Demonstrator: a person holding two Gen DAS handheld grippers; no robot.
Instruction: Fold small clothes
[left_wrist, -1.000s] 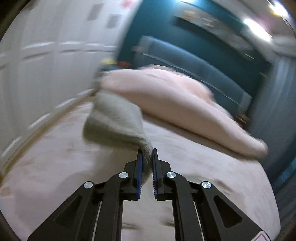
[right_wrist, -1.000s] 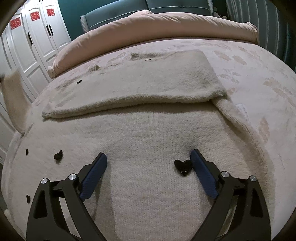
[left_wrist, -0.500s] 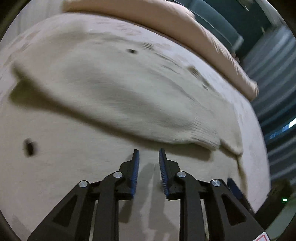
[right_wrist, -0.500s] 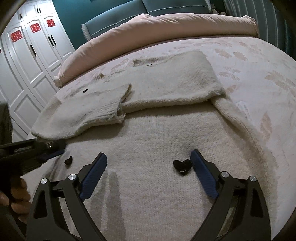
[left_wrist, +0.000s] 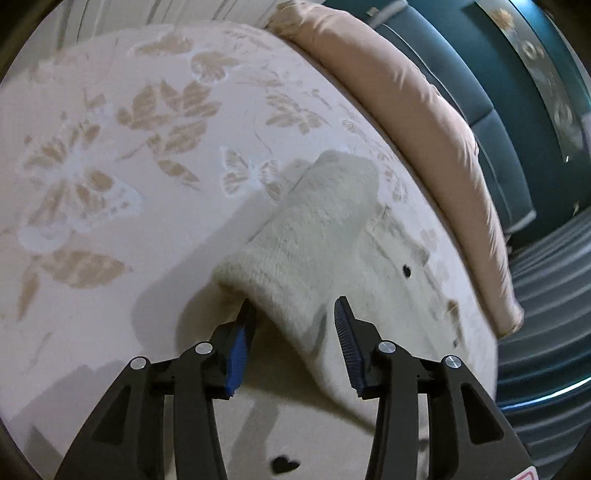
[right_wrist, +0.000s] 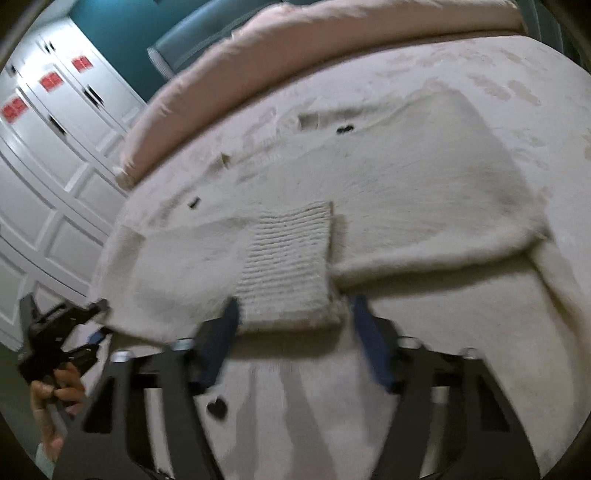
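Observation:
A cream knit sweater (right_wrist: 424, 192) with small black heart marks lies flat on the bed, both sleeves folded across its body. Its left sleeve (left_wrist: 314, 236) lies in a raised fold just ahead of my left gripper (left_wrist: 293, 314), which is open with the fold's edge between its fingers. The ribbed cuff (right_wrist: 288, 266) of that sleeve lies right in front of my right gripper (right_wrist: 291, 314), which is open and just above the sweater. The left gripper also shows in the right wrist view (right_wrist: 74, 325), held by a hand at the sweater's left edge.
The bedspread (left_wrist: 110, 147) has a leaf and butterfly pattern. A rolled pink duvet (left_wrist: 424, 110) lies along the head of the bed before a teal headboard (left_wrist: 498, 129). White wardrobe doors (right_wrist: 55, 147) stand left of the bed.
My left gripper carried the left sleeve across the sweater, let it go and opened, then drew back to the fold. My right gripper moved forward up to the cuff.

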